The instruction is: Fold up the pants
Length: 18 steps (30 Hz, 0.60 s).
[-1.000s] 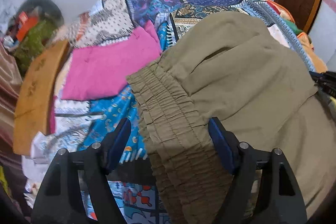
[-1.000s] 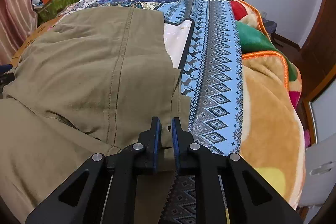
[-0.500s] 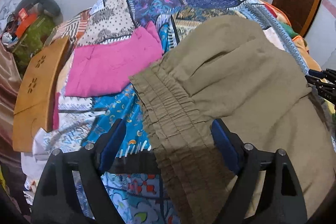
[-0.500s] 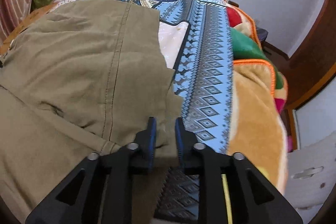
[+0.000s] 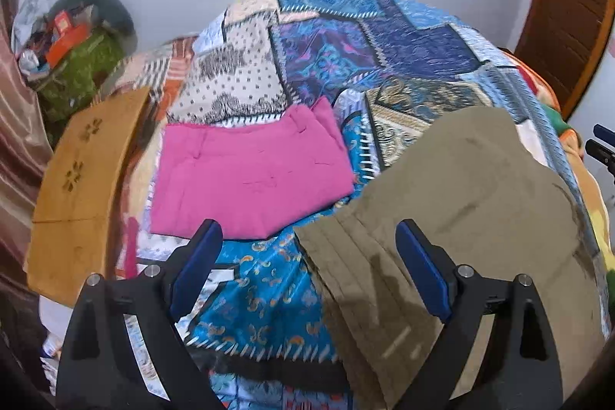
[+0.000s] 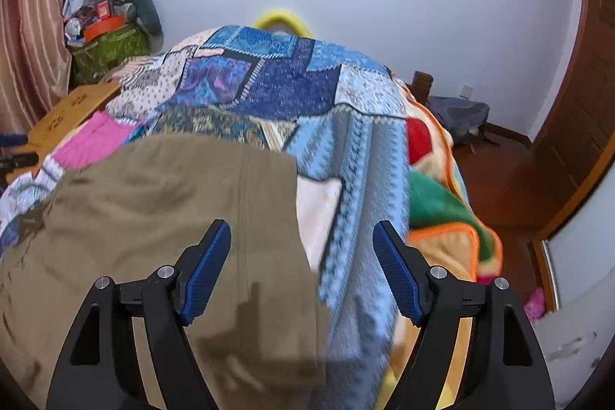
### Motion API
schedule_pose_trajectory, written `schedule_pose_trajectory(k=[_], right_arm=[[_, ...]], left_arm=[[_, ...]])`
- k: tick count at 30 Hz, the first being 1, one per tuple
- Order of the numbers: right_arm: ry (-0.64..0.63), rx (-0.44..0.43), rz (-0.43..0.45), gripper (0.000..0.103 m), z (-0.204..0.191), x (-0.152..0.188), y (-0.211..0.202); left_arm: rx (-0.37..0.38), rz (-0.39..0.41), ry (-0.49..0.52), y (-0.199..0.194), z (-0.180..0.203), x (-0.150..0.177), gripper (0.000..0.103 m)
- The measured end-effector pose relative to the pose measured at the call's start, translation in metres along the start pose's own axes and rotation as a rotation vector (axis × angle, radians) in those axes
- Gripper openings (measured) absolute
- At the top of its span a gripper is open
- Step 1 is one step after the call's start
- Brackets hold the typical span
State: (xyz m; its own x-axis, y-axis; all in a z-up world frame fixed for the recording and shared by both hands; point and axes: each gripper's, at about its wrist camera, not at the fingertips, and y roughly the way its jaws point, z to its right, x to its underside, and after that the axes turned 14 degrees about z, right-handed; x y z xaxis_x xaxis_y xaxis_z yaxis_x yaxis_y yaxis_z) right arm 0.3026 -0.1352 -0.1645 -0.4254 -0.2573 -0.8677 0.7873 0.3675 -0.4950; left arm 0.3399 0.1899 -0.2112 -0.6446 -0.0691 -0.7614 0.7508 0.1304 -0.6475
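Note:
Olive-green pants [image 5: 472, 202] lie folded flat on the patchwork bedspread [image 5: 346, 52]; their elastic waistband is at the near left edge. My left gripper [image 5: 309, 266] is open and empty, raised above the waistband edge. In the right wrist view the pants [image 6: 153, 210] fill the lower left. My right gripper [image 6: 301, 266] is open and empty, above the pants' right edge.
A folded pink garment [image 5: 250, 171] lies left of the pants. A wooden board [image 5: 77, 187] and a cluttered green box [image 5: 77, 64] stand at the bed's left. A fleece blanket [image 6: 446, 210] hangs off the right side. A door [image 6: 584, 95] is far right.
My right gripper was shut on the pants' edge; it has opened and let go. Both grippers have lifted and pulled back from the pants, which now lie flat.

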Motion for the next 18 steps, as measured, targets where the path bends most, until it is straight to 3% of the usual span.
schedule_pose_trajectory(k=[8, 12, 14, 16, 18], right_arm=[[0.008, 0.002, -0.079, 0.073, -0.004, -0.007, 0.095], [0.055, -0.022, -0.108, 0.071, -0.001, -0.007, 0.133], [0.067, -0.034, -0.126, 0.063, -0.002, -0.006, 0.147], [0.082, -0.052, -0.167, 0.047, -0.005, 0.000, 0.162], [0.091, -0.058, -0.142, 0.037, -0.009, 0.003, 0.163]], left_arm=[[0.062, -0.119, -0.054, 0.062, -0.009, 0.015, 0.091], [0.123, -0.155, -0.097, 0.078, -0.011, 0.025, 0.079], [0.159, -0.160, -0.122, 0.083, -0.010, 0.029, 0.070], [0.179, -0.155, -0.138, 0.085, -0.008, 0.030, 0.060], [0.162, -0.142, -0.132, 0.085, -0.004, 0.029, 0.055]])
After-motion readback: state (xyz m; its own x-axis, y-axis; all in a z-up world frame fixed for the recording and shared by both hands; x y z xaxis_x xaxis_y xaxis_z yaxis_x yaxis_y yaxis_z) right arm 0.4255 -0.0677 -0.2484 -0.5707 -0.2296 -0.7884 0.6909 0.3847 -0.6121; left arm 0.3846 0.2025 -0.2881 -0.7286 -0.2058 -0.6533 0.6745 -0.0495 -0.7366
